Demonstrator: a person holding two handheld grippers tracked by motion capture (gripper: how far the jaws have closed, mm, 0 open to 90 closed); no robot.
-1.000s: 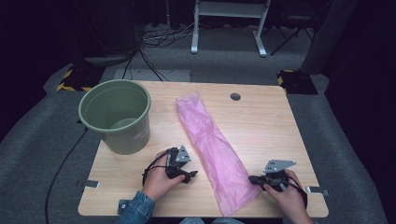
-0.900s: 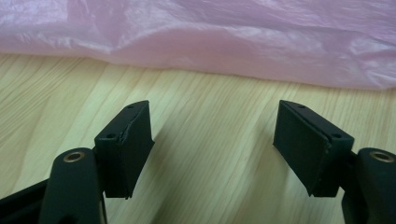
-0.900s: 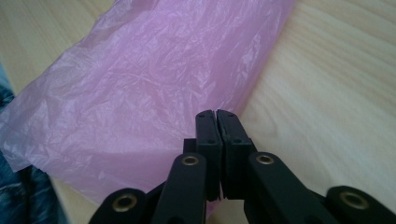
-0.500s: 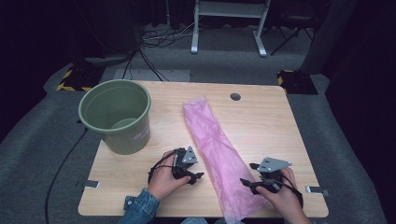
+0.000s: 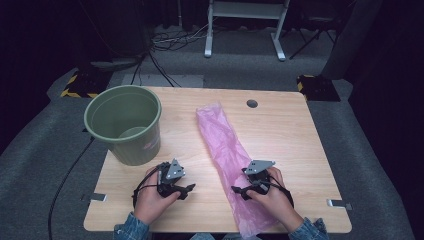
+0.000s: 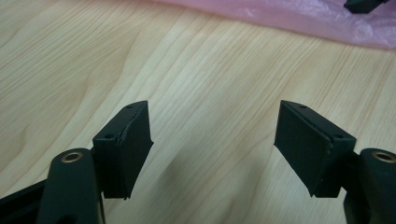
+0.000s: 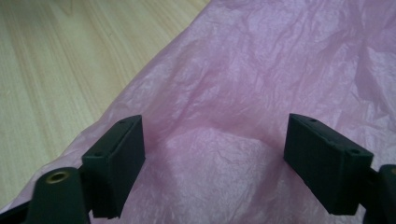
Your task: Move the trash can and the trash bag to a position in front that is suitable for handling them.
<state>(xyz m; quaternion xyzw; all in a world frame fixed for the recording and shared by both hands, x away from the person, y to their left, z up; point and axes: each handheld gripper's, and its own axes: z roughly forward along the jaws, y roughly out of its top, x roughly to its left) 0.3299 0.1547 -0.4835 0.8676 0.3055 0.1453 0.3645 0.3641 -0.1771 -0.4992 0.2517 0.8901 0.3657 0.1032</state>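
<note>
Pink bag (image 5: 227,157) lies across wooden table (image 5: 290,135).

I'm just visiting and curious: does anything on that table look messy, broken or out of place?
Nothing looks broken or spilled. The pink plastic bag lies flat but crumpled, slanting across the table, and its near end hangs over the front edge. The green bucket stands upright at the left.

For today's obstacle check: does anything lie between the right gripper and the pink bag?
Nothing visible does. The right gripper hangs with its jaws open directly over the pink bag, with just crinkled plastic between them.
</note>
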